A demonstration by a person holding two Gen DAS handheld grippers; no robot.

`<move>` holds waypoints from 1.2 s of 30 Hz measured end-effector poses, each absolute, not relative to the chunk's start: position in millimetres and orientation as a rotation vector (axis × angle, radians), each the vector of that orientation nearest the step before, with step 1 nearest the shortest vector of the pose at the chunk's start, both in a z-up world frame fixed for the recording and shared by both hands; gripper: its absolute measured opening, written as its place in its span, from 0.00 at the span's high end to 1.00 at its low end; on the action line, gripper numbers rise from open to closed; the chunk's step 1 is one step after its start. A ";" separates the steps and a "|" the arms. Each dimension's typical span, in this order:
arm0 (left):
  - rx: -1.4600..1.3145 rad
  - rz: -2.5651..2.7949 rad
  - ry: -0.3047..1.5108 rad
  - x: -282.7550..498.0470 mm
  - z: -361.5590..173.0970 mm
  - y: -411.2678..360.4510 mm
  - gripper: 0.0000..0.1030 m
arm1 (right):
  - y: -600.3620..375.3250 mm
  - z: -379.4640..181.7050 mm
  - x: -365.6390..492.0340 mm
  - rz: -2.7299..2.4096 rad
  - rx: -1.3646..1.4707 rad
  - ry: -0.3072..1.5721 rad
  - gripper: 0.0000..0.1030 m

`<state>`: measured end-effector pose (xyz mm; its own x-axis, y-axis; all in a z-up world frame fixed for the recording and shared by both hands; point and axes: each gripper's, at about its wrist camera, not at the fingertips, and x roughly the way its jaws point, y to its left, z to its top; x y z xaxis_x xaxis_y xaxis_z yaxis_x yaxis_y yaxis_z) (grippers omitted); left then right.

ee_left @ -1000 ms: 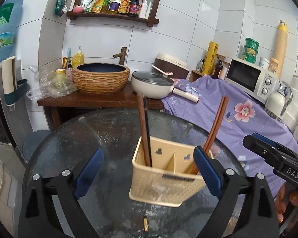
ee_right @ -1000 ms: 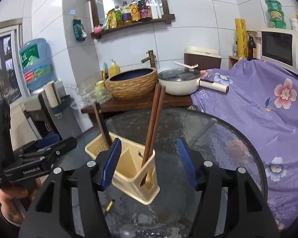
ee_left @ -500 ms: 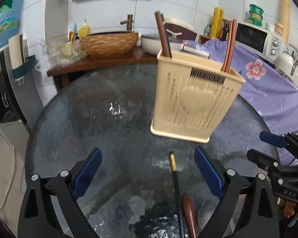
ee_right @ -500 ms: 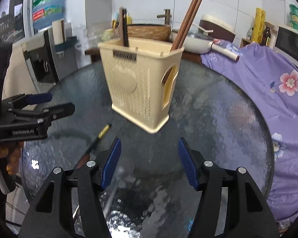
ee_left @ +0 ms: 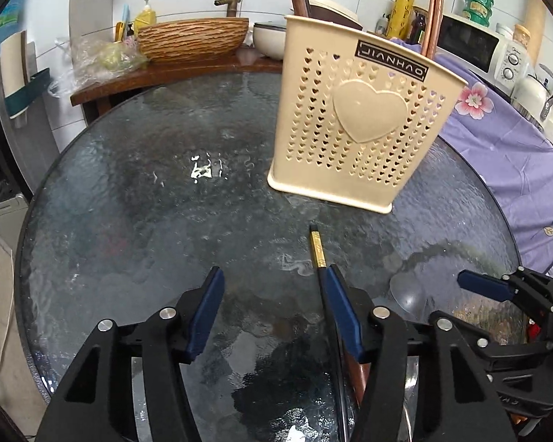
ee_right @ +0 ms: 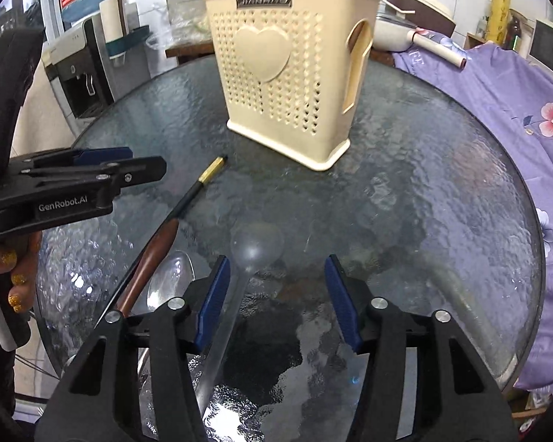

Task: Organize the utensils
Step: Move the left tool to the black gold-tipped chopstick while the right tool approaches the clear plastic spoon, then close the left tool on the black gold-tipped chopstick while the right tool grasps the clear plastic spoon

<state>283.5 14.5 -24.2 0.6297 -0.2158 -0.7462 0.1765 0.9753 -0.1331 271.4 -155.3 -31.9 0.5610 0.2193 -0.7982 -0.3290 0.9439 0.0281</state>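
Left wrist view: the left claw (ee_left: 272, 313), which a second ago looked down into the perforated cream plastic utensil caddy (ee_left: 361, 118), now hovers low over the round textured-glass table (ee_left: 129, 202), the caddy standing ahead and slightly right of it; its jaws have just been closing, with nothing between them, and the black chopstick with a gold band (ee_left: 317, 248) lies just beside its right finger. Right wrist view: the right claw (ee_right: 276, 298) has dropped too, half-open and empty, its jaws just narrowing; the clear plastic ladle (ee_right: 256, 245) sits by its left finger, with a wooden-handled utensil (ee_right: 155, 254) and a steel spoon (ee_right: 171, 280) further left. Both claws appear poised to start picking up.
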 end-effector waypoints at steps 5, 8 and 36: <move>-0.051 -0.224 0.870 283.6 -27.5 13.9 0.47 | -149.9 -38.3 274.5 0.330 -0.146 0.945 0.49; -0.057 -0.224 0.880 286.3 -29.3 14.6 0.47 | -146.5 -41.3 276.0 0.332 -0.160 0.954 0.49; 0.117 -0.267 0.960 319.5 -43.3 -35.2 0.75 | -133.2 -43.9 296.4 0.359 -0.179 0.987 0.61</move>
<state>319.5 -35.2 -43.3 0.5441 -0.1731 -0.8210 0.2761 0.9609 -0.0196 296.4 -133.2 -43.9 0.4990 0.2145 -0.8396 -0.3747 0.9270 0.0142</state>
